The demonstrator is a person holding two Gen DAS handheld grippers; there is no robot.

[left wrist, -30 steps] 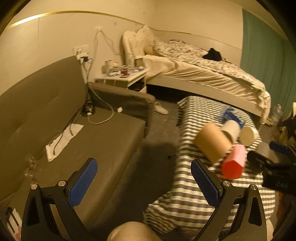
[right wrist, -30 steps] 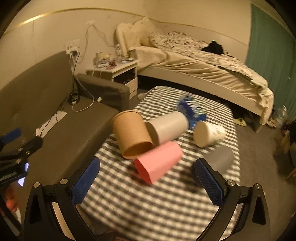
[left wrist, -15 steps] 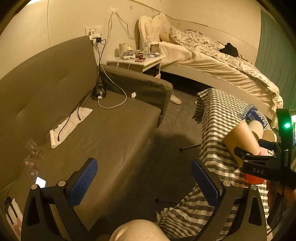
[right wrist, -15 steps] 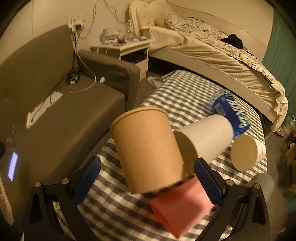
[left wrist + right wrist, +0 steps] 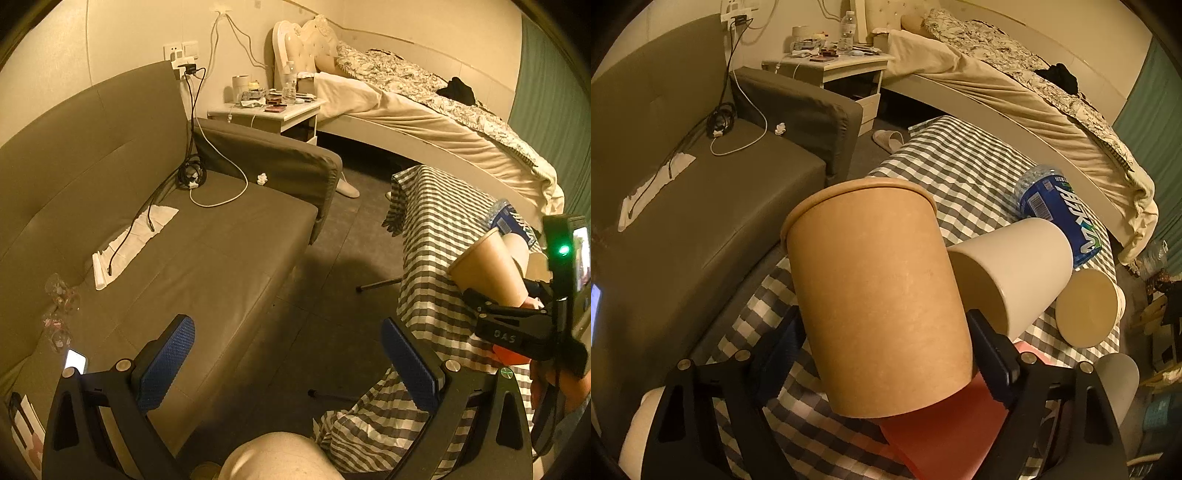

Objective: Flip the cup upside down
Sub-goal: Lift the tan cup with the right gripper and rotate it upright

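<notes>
My right gripper (image 5: 882, 354) pinched the brown paper cup (image 5: 875, 295) across its lower body, one blue-padded finger on each side, with the cup lying tilted and its rolled rim pointing away from the camera toward the grey sofa (image 5: 701, 206). The cup sat over the checked tabletop (image 5: 960, 166), its base end overlapping a pink faceted cup (image 5: 945, 435) lying beneath it. Just to its right lay a white paper cup (image 5: 1015, 273) on its side, base toward me, touching or nearly touching the brown one. Behind that rested a clear plastic water bottle with a blue label (image 5: 1060, 210), and a cream-coloured cup (image 5: 1086, 306) lay on its side beside it. A pale grey cup (image 5: 1115, 384) showed at the right edge, partly hidden by the gripper frame.

From the left wrist view, my left gripper (image 5: 288, 362) hung spread wide and held nothing, off the tabletop's edge over the dark floor (image 5: 332, 277) between the sofa and the tabletop. The same view caught the brown cup at far right, clamped in the right gripper, its open mouth facing left. A white bedside cabinet (image 5: 266, 114) and an unmade bed (image 5: 424, 110) filled the background.
</notes>
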